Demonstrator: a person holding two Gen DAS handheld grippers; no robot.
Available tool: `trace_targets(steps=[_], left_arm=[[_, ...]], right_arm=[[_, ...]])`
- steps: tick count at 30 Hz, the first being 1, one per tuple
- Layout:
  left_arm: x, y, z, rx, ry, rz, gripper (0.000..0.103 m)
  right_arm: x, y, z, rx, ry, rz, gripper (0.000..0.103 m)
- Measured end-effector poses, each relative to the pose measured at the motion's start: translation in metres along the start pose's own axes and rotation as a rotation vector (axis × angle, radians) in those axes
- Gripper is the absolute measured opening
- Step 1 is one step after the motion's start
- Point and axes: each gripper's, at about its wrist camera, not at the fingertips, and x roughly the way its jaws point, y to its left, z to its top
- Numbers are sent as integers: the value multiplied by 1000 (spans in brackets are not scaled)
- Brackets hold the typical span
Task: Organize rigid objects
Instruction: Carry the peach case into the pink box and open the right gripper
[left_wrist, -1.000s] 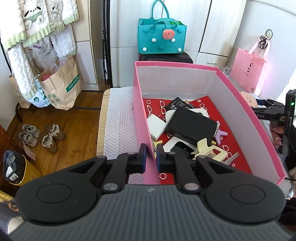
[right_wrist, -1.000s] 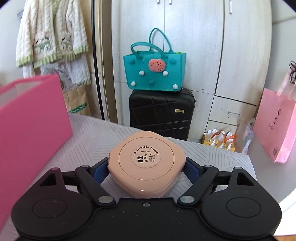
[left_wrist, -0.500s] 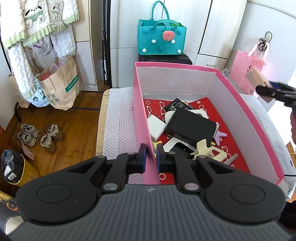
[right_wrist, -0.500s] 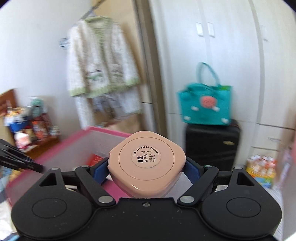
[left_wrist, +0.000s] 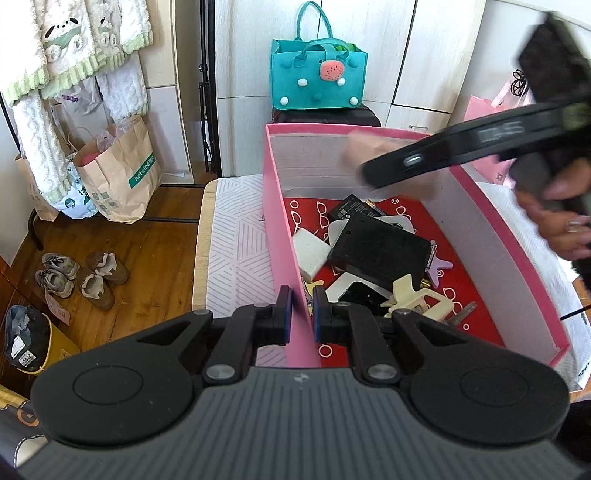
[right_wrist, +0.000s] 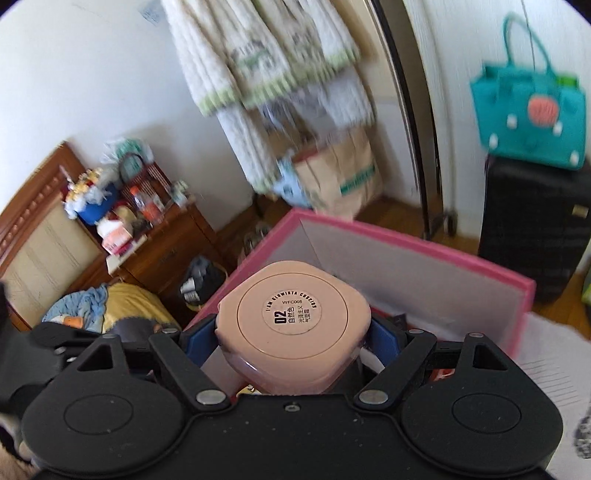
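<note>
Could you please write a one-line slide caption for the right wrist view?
Right gripper carries a peach compact case above the pink box.

I see a pink compact (right_wrist: 293, 326), round-cornered with a label on its lid, up over the pink box (left_wrist: 275, 206). The box holds a black case (left_wrist: 380, 251) and small things.

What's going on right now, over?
Left gripper clamped on pink box wall. Right gripper carrying peach compact above box. Nothing blocking.
</note>
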Motion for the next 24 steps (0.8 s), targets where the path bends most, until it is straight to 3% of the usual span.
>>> trace_targets(steps=[10, 16, 24], left_arm=[[-1, 4, -3, -9, -12, -19, 11], [0, 5, -2, 2, -7, -18, 11], [-1, 5, -3, -21, -11, -19, 11]], right_arm=[[32, 16, -15, 13, 97, 52, 87], [39, 18, -16, -17, 161, 18, 88], [14, 23, -17, -44, 59, -19, 87]])
